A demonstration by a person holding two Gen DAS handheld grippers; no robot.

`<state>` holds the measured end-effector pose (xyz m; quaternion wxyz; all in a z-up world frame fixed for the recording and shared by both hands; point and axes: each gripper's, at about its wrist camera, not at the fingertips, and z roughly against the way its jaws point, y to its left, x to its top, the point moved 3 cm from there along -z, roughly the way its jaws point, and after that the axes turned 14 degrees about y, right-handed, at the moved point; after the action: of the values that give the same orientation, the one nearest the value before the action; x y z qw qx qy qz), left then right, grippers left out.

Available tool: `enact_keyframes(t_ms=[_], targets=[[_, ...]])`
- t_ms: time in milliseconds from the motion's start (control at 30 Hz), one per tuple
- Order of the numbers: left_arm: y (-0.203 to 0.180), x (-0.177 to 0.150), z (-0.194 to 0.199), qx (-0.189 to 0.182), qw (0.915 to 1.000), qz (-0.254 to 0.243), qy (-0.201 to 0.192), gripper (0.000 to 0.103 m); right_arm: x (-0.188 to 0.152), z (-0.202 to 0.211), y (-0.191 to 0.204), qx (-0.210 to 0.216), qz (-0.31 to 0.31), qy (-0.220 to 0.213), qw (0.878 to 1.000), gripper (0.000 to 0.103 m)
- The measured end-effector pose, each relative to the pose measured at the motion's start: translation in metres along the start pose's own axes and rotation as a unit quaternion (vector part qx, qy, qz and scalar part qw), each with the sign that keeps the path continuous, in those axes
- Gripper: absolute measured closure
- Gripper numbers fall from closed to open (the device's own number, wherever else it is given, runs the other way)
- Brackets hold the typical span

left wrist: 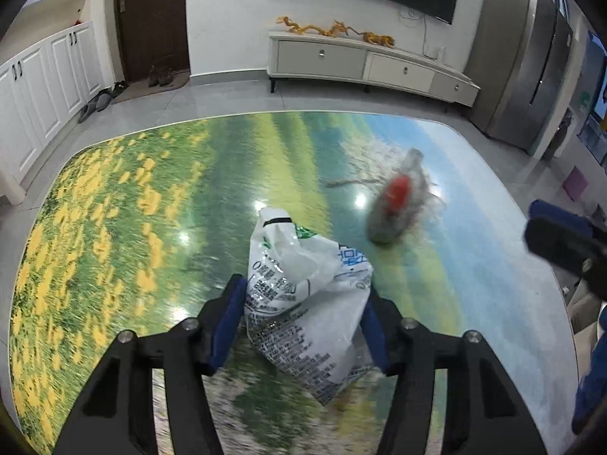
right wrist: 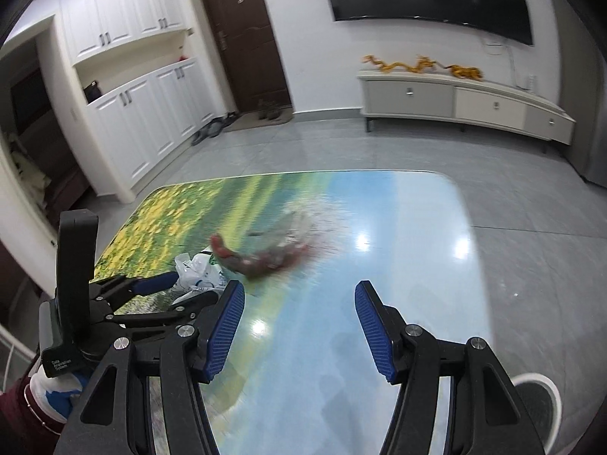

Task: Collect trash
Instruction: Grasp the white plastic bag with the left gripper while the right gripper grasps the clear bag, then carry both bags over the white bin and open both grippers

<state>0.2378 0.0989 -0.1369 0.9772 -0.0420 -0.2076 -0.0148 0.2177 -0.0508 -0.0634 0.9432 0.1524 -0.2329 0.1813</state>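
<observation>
Left gripper (left wrist: 303, 303): lower middle of the left wrist view, its blue pads on either side of a white plastic bag (left wrist: 303, 292); the pads look to be touching the bag's sides, pinching it.
Plastic bag: crumpled, printed with dark and blue text, lying on the tabletop (left wrist: 114, 208) in the middle of the frame; in the right wrist view it shows small at left centre, between the left gripper's fingers.
Bottle (left wrist: 394, 201): blurred, clear with a red label, on the tabletop to the upper right of the bag, apart from it.
Right gripper (right wrist: 299, 318): bottom of the right wrist view, jaws spread with only bare tabletop between them.
Tabletop: glossy, printed with yellow flowers, green field and blue sky.
Hand (right wrist: 53, 398): gloved, lower left corner of the right wrist view.
</observation>
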Motion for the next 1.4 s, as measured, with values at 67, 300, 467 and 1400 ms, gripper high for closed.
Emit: enact_keyframes(t_ms=[67,300,467,1400], targets=[[0.01,0.001,0.0,-0.003,1.0,0.007,-0.004,0.056,0.005,-0.012,0.011,0.008,0.013,0.004,1.0,0.045],[0.036,0.002,0.002,-0.027,0.9985,0.042,-0.019,0.063,0.021,-0.045,0.045,0.023,0.062,0.005,0.998,0.045],[0.033,0.002,0.002,-0.032,0.9985,0.037,-0.023,0.064,0.029,-0.065,0.059,0.012,0.083,0.013,0.996,0.053],[0.015,-0.045,0.121,-0.047,0.9917,0.057,-0.105,0.069,-0.03,0.09,0.047,0.033,0.022,-0.084,0.996,0.094]])
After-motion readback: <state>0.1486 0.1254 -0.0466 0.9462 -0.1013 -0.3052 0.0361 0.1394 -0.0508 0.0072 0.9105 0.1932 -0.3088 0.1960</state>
